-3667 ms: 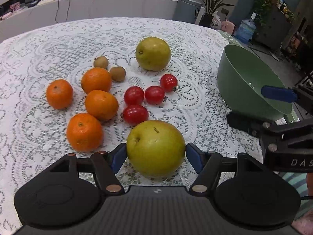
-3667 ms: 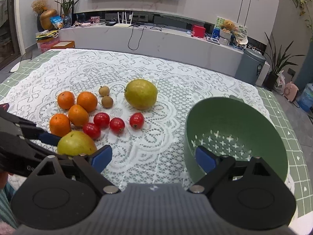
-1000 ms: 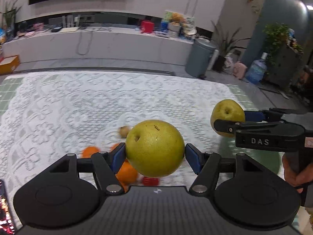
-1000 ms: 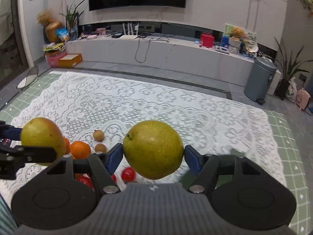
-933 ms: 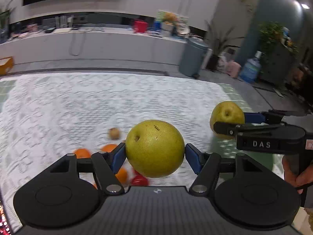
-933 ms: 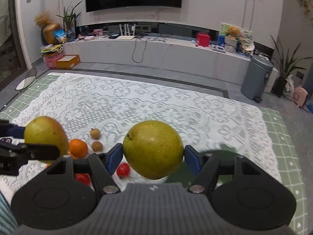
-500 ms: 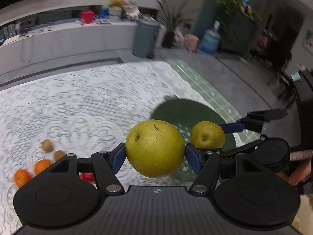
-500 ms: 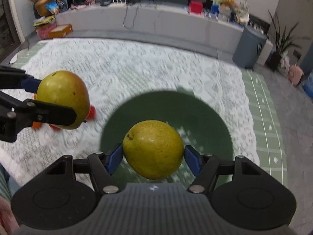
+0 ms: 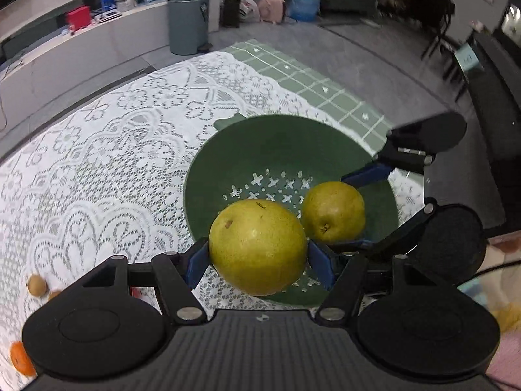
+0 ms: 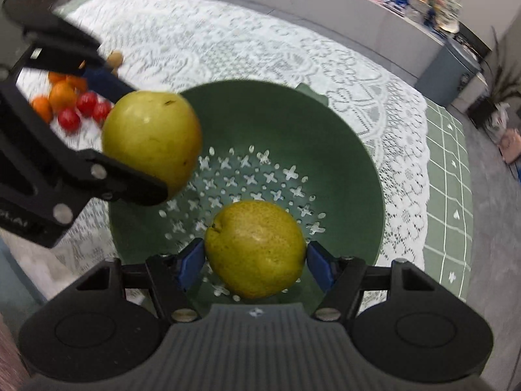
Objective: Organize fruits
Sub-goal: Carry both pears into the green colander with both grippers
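My left gripper is shut on a large yellow-green pear, held over the near rim of the green colander bowl. My right gripper is shut on a second pear, hanging inside the bowl above its perforated bottom. In the left wrist view the right gripper and its pear show low in the bowl. In the right wrist view the left gripper's pear hangs over the bowl's left rim.
Oranges and cherry tomatoes lie on the white lace tablecloth left of the bowl, with small brown fruits nearby. A green checked cloth covers the table's far corner. Beyond stand a grey bin and a low counter.
Both grippers carried their pears from above the fruit pile over to the green bowl and tilted downward. The right pear sank into the bowl; the left pear came over its rim.
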`<move>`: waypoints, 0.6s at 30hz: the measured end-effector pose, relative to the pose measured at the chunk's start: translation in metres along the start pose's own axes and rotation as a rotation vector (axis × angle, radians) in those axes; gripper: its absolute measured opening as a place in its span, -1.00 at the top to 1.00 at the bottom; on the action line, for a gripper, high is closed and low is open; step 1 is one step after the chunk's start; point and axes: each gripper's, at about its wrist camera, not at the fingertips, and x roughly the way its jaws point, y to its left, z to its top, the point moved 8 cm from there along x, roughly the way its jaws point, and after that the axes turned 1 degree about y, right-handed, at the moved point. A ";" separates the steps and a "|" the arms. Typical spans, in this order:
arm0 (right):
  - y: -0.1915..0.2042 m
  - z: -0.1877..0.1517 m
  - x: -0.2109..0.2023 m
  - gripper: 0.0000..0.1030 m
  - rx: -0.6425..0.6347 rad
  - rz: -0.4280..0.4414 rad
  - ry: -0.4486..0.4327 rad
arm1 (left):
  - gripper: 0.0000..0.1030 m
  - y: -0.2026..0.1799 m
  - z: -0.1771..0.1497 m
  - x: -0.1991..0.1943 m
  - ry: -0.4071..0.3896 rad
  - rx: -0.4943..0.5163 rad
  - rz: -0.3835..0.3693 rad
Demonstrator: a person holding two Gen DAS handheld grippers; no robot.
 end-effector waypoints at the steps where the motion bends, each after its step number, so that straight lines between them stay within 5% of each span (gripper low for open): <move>1: 0.000 -0.001 0.002 -0.28 -0.011 0.004 0.008 | -0.46 -0.002 0.001 0.003 0.005 0.022 0.004; 18: -0.005 -0.005 0.016 -0.28 0.024 0.094 0.044 | -0.46 -0.009 0.003 0.043 0.137 0.067 -0.027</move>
